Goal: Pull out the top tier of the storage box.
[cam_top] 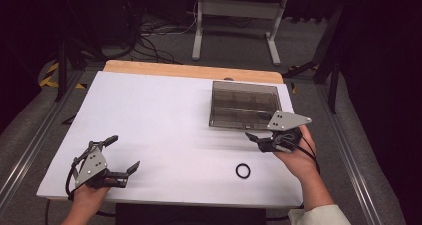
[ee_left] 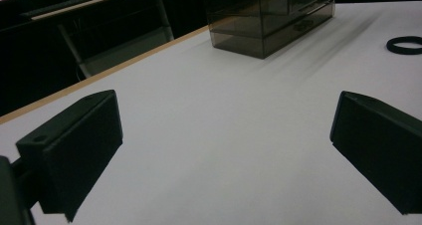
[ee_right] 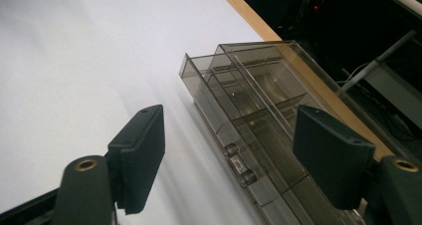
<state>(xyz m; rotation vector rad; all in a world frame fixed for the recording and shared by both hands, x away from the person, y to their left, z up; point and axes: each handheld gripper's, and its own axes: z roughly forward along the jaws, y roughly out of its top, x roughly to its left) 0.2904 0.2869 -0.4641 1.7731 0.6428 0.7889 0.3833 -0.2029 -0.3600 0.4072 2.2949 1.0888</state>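
Observation:
A smoky see-through drawer box (cam_top: 244,104) stands at the back right of the white table top (cam_top: 159,110). Just in front of its near edge, and above the table, a hand holds my right gripper (cam_top: 253,139) open, with nothing between the jaws. In the right gripper view the gripper (ee_right: 234,150) looks along the box (ee_right: 259,100), one drawer stands slightly out, and two round knobs (ee_right: 239,163) show between the jaws. A small black ring (cam_top: 243,171) lies flat near the front, below the right gripper. My left gripper (cam_top: 125,153) stays at the front left, wide open and empty.
The left gripper view has the gripper (ee_left: 226,135) facing the box (ee_left: 268,16), with the ring (ee_left: 405,44) at its right edge. A wooden strip (cam_top: 189,69) runs along the table's far edge. Beyond it are a white desk frame (cam_top: 234,16) and cables on the floor.

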